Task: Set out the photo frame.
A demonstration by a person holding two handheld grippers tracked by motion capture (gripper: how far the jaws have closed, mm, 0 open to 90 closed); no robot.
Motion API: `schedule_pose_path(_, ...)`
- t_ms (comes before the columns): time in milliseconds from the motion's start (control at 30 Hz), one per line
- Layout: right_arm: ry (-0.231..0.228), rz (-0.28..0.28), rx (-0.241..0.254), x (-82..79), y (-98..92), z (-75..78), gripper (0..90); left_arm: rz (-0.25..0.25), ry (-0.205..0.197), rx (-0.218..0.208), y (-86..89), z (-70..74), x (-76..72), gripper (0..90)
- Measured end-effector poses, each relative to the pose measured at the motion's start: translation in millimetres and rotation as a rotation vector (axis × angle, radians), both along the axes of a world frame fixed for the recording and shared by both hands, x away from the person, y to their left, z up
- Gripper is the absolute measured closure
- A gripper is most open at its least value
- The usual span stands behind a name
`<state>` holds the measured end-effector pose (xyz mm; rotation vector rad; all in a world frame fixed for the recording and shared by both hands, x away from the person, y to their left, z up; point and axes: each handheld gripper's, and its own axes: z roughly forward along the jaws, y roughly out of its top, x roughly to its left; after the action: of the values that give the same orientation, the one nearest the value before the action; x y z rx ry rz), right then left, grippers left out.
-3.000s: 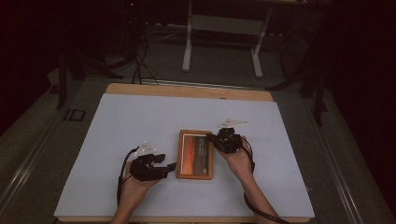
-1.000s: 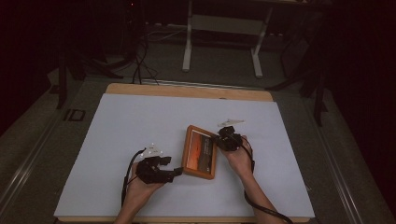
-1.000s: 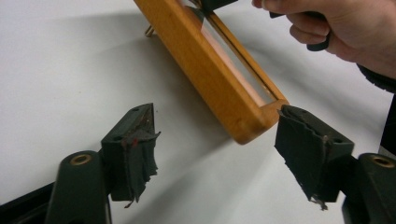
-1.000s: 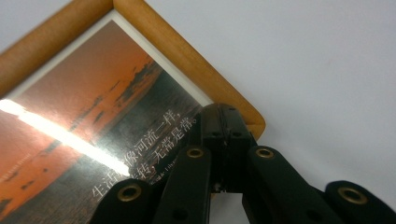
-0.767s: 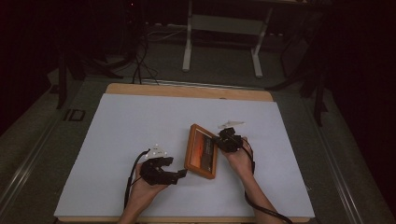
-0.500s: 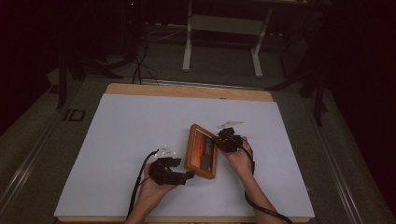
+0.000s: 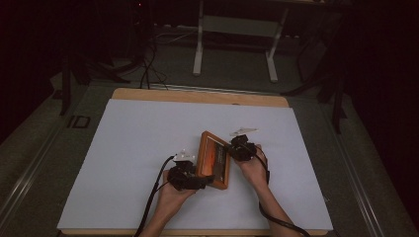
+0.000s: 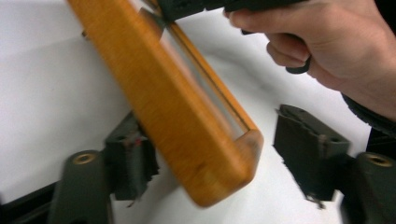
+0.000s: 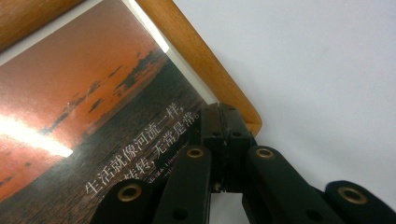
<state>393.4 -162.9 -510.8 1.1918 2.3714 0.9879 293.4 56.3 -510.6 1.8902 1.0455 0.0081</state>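
Lower centre of the high view: on the broad white sheet-covered table (image 7: 123,163) I have the rectangular orange-brown wooden picture frame (image 7: 215,159), a sunset print behind its glazing, tipped up on its long edge between my two tools. My right gripper (image 7: 240,147) is clamped on the frame's edge; in the right gripper view its black jaws sit pressed together over the print's corner by the wooden rail (image 9: 201,60). My left gripper (image 7: 190,178) has just been closing, jaws still apart, with the frame's rounded lower corner (image 8: 219,172) between the pads (image 8: 128,161) but touching neither.

I judge the frame stiff and fairly light, its varnished wood likely slippery and its front pane fragile (no squeezing across the face). The safest hold looks like the thick wooden rail near a corner.

The frame's back and any stand are hidden. The left gripper view is motion-blurred, and the small line of print beneath the white Chinese caption is unreadable.
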Motion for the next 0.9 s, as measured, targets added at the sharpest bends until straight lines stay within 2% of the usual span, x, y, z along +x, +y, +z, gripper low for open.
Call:
schedule_pose_path(67,0.002,-0.001,0.002,0.0,-0.2,-0.1,90.0,-0.003,-0.004,0.035,-2.0,-0.4,0.9,35.7)
schedule_pose_path(200,-0.001,0.000,0.002,-0.1,-0.5,-0.3,90.0,0.001,0.005,0.027,-1.4,-0.4,2.0,39.0)
schedule_pose_path(333,-0.001,-0.001,0.001,-0.2,-0.2,-0.2,90.0,0.023,0.027,-0.003,-0.1,-0.7,4.7,40.3)
schedule_pose_path(433,-0.001,0.000,0.002,-0.2,-0.3,-0.2,90.0,0.038,0.039,-0.010,1.3,-0.8,6.3,44.5)
schedule_pose_path(733,0.001,0.008,-0.011,0.3,0.0,0.7,90.0,0.042,0.078,-0.036,0.3,0.7,7.6,48.8)
schedule_pose_path(900,-0.001,0.008,-0.019,0.4,-2.3,1.5,90.0,0.038,0.067,-0.003,-6.1,7.0,7.4,50.7)
